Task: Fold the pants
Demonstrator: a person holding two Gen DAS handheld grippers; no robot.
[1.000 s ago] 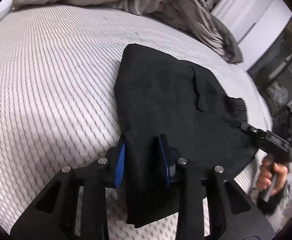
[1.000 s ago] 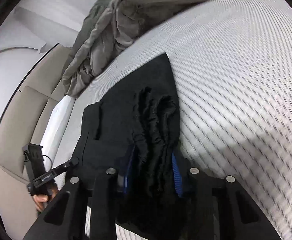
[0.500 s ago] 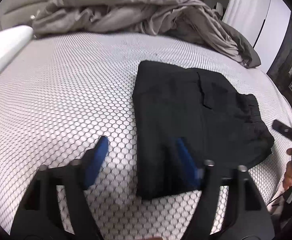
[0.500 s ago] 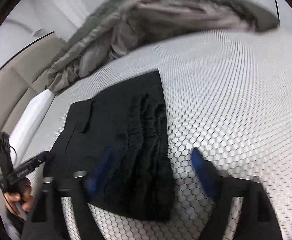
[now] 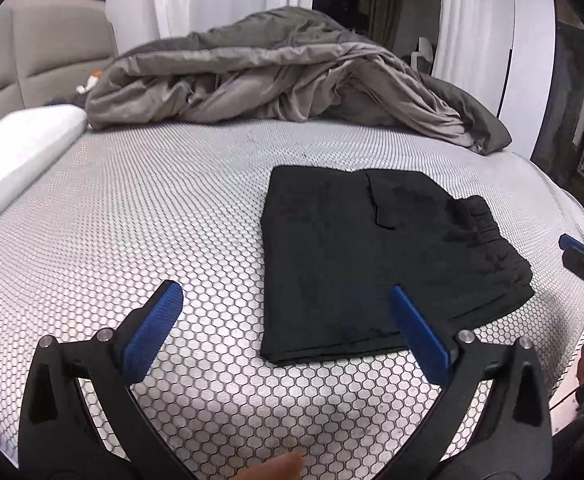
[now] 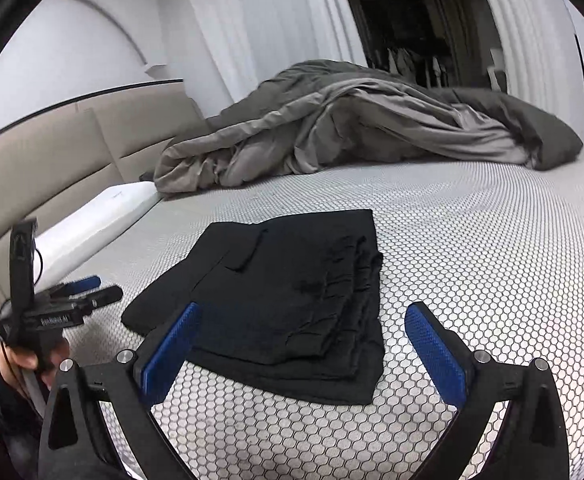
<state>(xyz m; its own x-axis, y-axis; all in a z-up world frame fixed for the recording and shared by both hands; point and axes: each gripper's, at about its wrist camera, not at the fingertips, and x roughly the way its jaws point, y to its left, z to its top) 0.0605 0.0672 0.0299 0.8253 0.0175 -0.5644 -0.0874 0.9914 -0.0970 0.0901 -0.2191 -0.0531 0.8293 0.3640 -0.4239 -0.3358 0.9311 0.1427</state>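
Both grippers, left (image 5: 281, 300) and right (image 6: 304, 320), just released black pants (image 5: 372, 256); now spread wide, empty, pulled back from bundle. Fold looks complete.

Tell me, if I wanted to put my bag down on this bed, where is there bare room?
Bare mattress lies left of the folded black pants, bordered by the white pillow and the grey duvet. Another open stretch shows right of the pants in the right wrist view, below the duvet. The far side is crowded by the heaped duvet.
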